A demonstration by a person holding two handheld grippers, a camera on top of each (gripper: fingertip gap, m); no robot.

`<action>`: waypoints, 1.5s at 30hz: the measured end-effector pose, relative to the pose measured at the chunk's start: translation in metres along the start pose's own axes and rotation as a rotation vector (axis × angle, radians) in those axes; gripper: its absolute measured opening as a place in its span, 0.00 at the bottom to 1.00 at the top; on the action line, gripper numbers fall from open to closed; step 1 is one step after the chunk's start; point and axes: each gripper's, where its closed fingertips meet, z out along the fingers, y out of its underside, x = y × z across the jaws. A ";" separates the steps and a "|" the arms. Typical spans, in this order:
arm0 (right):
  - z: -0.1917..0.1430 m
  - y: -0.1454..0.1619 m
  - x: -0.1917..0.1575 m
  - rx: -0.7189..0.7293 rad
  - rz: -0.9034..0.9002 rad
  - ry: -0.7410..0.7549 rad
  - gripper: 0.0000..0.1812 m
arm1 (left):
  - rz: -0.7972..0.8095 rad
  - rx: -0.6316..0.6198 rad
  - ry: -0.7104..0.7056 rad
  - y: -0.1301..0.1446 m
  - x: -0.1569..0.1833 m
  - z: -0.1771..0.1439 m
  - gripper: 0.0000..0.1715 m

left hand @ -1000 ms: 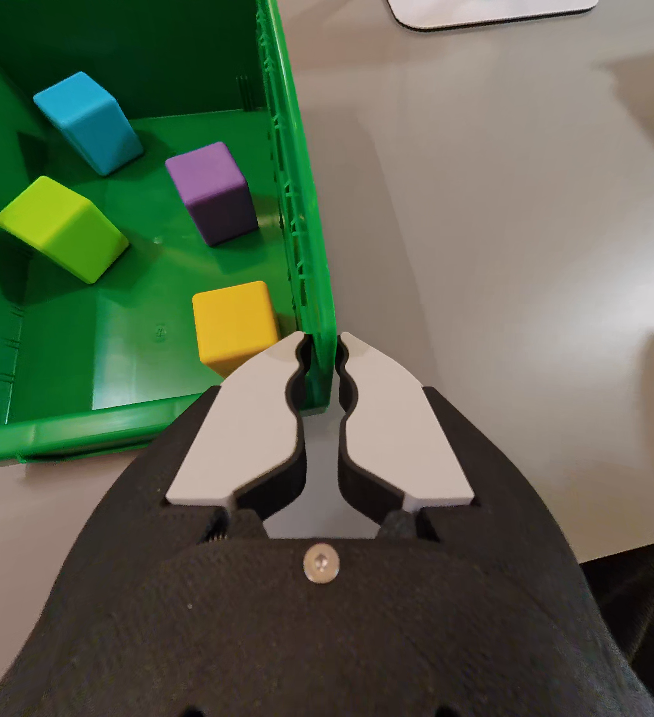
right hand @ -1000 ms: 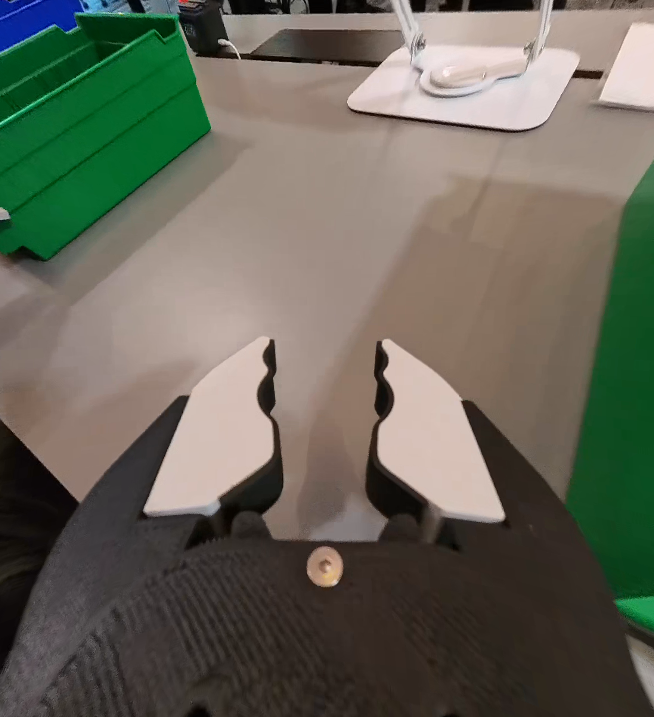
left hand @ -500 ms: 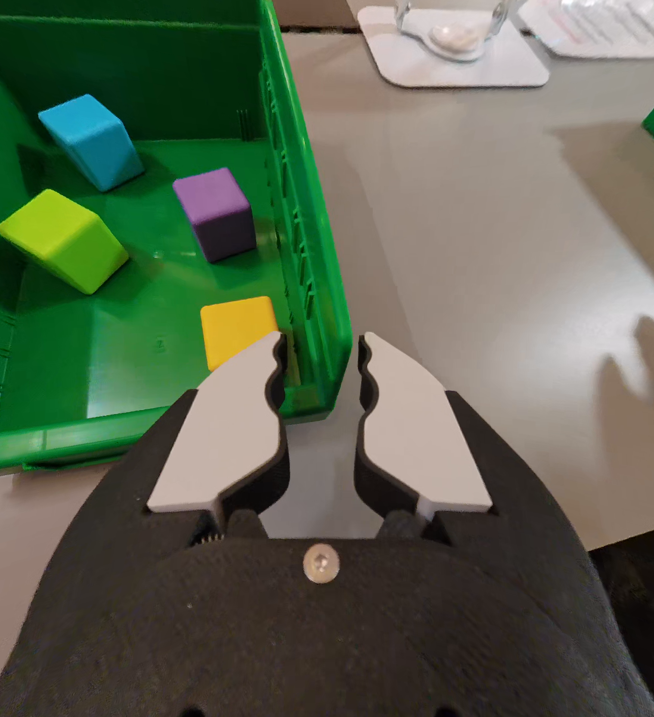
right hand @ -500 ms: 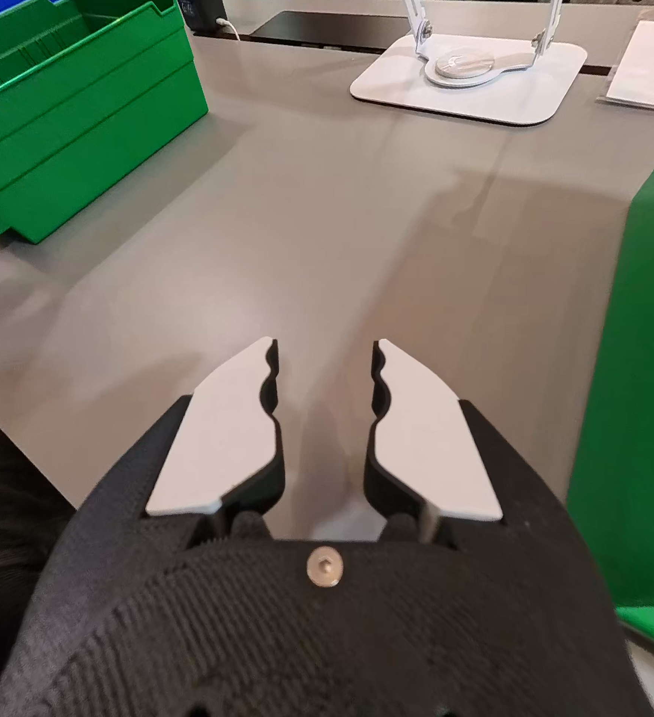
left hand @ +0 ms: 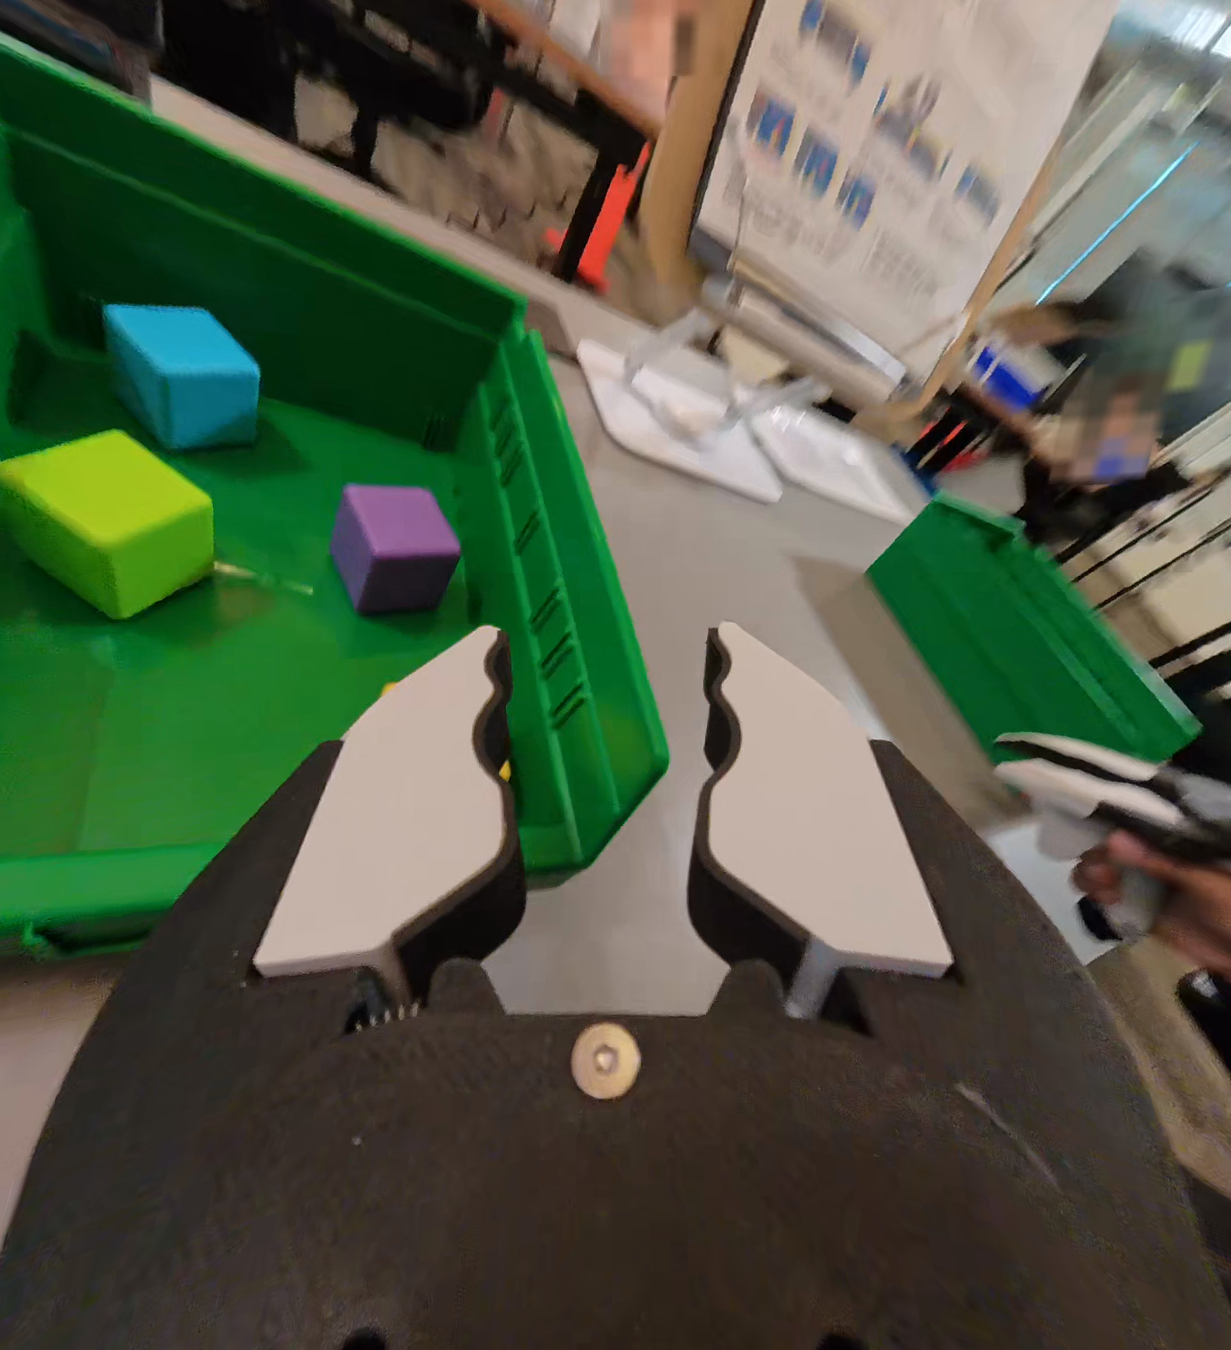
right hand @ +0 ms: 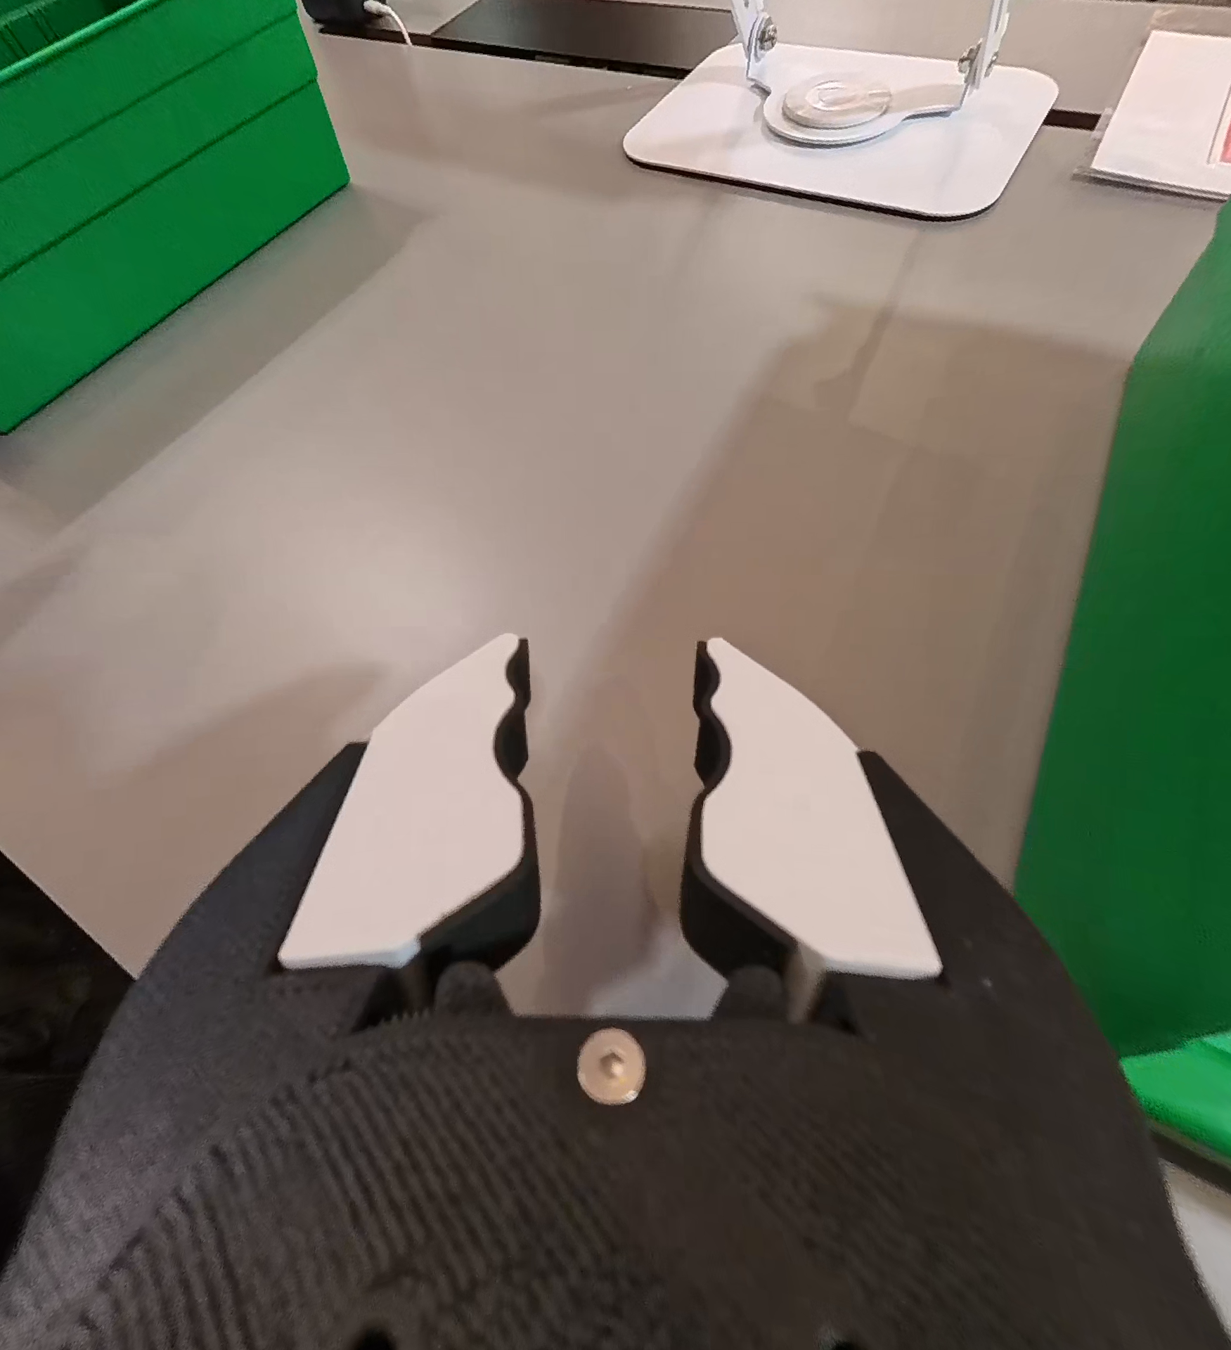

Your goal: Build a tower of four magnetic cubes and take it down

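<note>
Grey desk [right hand: 451, 438] carries a green bin [left hand: 568, 657]. Left gripper [left hand: 605, 643] gapes empty astride its near corner wall; right gripper [right hand: 611, 650] hangs parted, empty, above bare desk.

The right gripper [right hand: 611, 646] is over the grey table [right hand: 451, 453]. Its two white fingers [right hand: 422, 818] are apart, and nothing is between them (just bare table down there). A green bin [right hand: 108, 212] sits far off to the left. Another green box [right hand: 1196, 657] is close by on the right, and its tall side fills that edge. At the back of the table there is a flat white stand [right hand: 839, 124] with a round piece on it. A white sheet [right hand: 1182, 109] with a red strip lies next to the stand.
</note>
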 end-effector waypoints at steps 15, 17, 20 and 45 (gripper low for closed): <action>-0.015 0.003 0.011 0.031 -0.039 0.076 0.22 | 0.190 -0.257 -0.264 0.030 -0.059 0.022 0.33; -0.017 0.005 0.014 0.023 -0.053 0.096 0.22 | 0.231 -0.327 -0.299 0.037 -0.063 0.026 0.34; -0.021 0.009 0.018 0.013 -0.070 0.122 0.22 | 0.300 -0.411 -0.355 0.043 -0.069 0.031 0.35; -0.023 0.019 0.023 -0.034 -0.205 0.215 0.21 | 0.454 -0.582 -0.442 -0.014 -0.063 0.018 0.28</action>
